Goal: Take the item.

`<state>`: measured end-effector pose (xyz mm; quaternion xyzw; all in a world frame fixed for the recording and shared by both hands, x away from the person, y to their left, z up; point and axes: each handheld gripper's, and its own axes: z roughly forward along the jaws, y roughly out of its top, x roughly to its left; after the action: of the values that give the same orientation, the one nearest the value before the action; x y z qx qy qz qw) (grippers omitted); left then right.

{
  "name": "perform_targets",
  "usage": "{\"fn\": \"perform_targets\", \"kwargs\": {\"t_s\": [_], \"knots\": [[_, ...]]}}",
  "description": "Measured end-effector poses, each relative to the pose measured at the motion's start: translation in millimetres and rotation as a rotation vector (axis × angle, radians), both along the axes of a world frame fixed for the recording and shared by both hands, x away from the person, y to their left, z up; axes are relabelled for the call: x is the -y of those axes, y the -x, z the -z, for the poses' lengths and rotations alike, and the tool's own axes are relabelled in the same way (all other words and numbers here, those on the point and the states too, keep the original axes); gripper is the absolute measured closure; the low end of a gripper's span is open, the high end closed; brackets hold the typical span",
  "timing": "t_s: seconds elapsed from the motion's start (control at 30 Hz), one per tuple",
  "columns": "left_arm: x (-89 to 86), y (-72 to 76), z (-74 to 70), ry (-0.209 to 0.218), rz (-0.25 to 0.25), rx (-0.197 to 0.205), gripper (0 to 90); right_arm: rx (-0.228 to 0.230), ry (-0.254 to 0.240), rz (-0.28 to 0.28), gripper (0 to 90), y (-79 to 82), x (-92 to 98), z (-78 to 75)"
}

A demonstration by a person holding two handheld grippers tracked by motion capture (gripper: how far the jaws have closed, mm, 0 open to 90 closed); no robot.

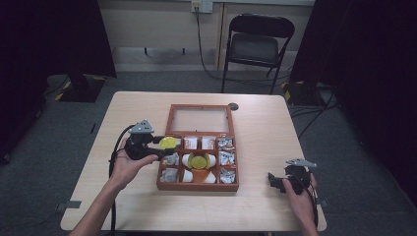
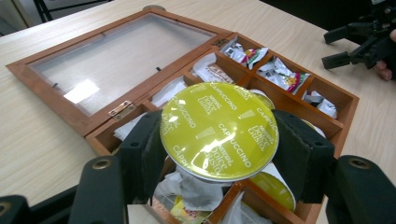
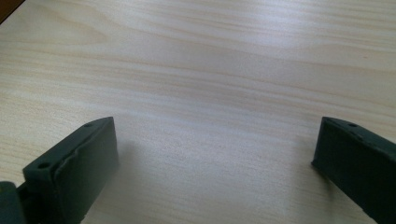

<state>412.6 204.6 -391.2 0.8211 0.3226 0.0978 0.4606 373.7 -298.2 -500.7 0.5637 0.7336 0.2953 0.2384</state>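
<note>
Between your left gripper's (image 2: 219,144) closed jaws sits a yellow coffee capsule (image 2: 218,130), foil up, above the wooden box's (image 1: 197,186) left compartments; your right gripper (image 1: 275,182) rests open, well apart.

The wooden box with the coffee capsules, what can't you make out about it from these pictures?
- Left gripper view: the yellow-lidded capsule, clamped in the left gripper, hides the compartments beneath it; the bottom edge cuts off the wooden box.
- High view: the packets in the right column are too small to read.
- Right gripper view: open right gripper over bare table, box outside the frame.
</note>
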Motion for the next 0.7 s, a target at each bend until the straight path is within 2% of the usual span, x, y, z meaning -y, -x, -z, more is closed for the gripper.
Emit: {"fn": "perform_targets", "kwargs": {"t_s": [0.13,0.33,0.7], "knots": [[-4.6,-0.9,-1.8,-0.008,-0.014,0.006,38.1,-0.001,-0.001,0.001,0.0,0.0,-0.1,0.0],[-12.9,-1.7,-5.7,0.015,-0.036,0.015,38.0,0.0,0.0,0.0,0.0,0.0,0.0,0.0],[-25.6,-5.1,-7.2,0.004,-0.087,0.031,38.0,0.0,0.0,0.0,0.0,0.0,0.0,0.0]]}}
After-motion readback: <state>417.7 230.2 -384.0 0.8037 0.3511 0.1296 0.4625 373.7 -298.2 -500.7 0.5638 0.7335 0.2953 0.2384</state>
